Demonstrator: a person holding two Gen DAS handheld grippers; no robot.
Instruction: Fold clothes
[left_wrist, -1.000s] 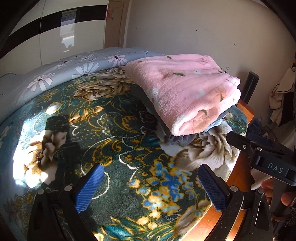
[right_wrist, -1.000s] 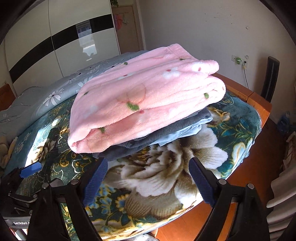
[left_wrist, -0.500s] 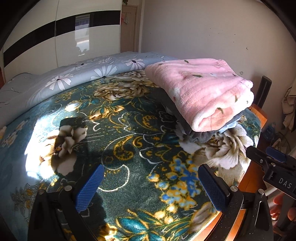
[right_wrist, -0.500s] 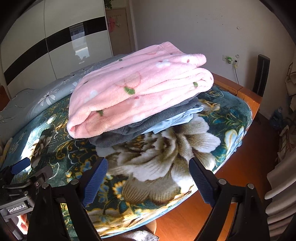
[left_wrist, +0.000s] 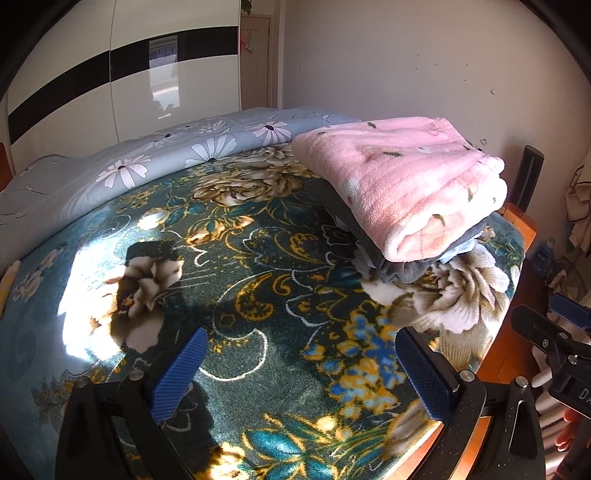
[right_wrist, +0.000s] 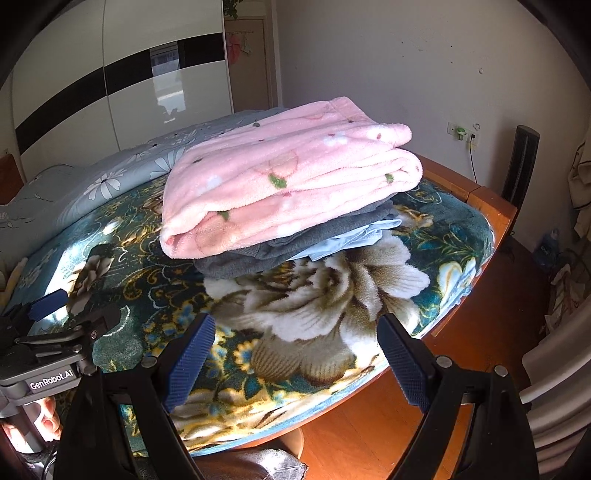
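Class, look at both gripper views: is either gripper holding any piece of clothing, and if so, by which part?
Nothing is held. The left gripper and right gripper both stand open over the floral bedspread, apart from the folded stack topped by the pink blanket.

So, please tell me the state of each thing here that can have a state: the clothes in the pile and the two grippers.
Pink fleece garment: folded, on top of the pile.
Grey garment: folded, under the pink one.
Light blue garment: at the bottom of the pile, only its edge shows.
Left gripper: open, holds nothing, over the floral blanket.
Right gripper: open, holds nothing, apart from the pile.
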